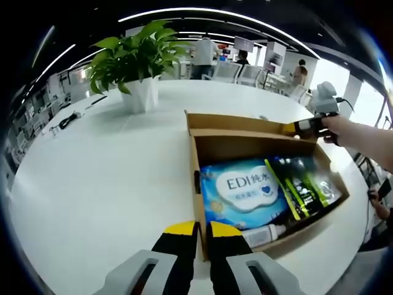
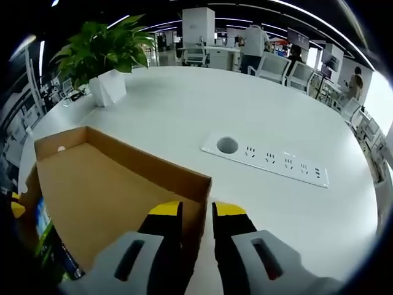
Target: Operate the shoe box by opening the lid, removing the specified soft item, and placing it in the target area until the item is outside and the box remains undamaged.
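On the white table [image 1: 92,178] the box [image 1: 198,203] lies open, a blue pack [image 1: 242,190] inside at 3 o'clock, left gripper [image 1: 198,230] clamped on its near wall, right gripper [image 2: 196,212] clamped on the lid [image 2: 92,190].

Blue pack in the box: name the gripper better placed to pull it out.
Left. The left gripper sits at the box wall beside the blue pack, while the right gripper is closed on the lid.

Open-plan office. Large white round table [image 2: 184,117] with a built-in power strip [image 2: 270,161], potted plant [image 1: 138,61], rows of office chairs [image 2: 276,66] and desks behind, strip ceiling lights [image 1: 209,12].
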Demonstrator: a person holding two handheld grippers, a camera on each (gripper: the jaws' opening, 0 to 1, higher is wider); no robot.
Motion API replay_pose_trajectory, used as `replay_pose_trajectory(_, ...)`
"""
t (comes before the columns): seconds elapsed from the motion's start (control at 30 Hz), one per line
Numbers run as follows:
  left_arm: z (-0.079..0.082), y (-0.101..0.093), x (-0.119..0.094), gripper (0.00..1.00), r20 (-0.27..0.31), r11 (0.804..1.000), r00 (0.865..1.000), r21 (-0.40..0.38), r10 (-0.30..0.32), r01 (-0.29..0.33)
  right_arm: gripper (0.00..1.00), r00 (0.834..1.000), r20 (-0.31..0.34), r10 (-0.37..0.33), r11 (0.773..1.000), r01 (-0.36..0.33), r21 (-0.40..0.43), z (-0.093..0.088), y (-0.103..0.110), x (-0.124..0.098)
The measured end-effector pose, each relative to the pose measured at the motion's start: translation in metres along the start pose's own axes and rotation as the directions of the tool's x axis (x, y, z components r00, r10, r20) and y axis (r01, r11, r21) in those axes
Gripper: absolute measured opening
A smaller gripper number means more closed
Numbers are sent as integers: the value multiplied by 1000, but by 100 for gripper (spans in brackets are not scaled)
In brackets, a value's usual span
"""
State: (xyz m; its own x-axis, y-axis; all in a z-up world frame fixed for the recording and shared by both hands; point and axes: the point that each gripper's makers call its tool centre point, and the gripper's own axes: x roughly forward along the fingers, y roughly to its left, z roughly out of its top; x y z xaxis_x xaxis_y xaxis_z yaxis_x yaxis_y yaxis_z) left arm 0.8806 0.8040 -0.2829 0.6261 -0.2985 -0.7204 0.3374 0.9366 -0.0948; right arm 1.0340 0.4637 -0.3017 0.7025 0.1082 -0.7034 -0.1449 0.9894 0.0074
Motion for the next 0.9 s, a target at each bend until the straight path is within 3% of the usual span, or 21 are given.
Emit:
replay_pose_trajectory(0.63, 0, -1, 1, 7, 6, 999, 1000, 39, -8, 8, 21, 998, 63, -27, 999, 30, -31, 20, -8, -46)
replay_pose_trajectory(0.77, -1, -1, 1, 7, 0, 999, 1000, 44, -10, 10, 20, 996, 88, -22, 999, 24, -27, 18, 2, -67)
replay_pose_trajectory(0.9, -1, -1, 2, 7, -7, 999, 1000, 47, -17, 18, 21, 994, 107, -5, 999, 9, -40, 25, 13, -72)
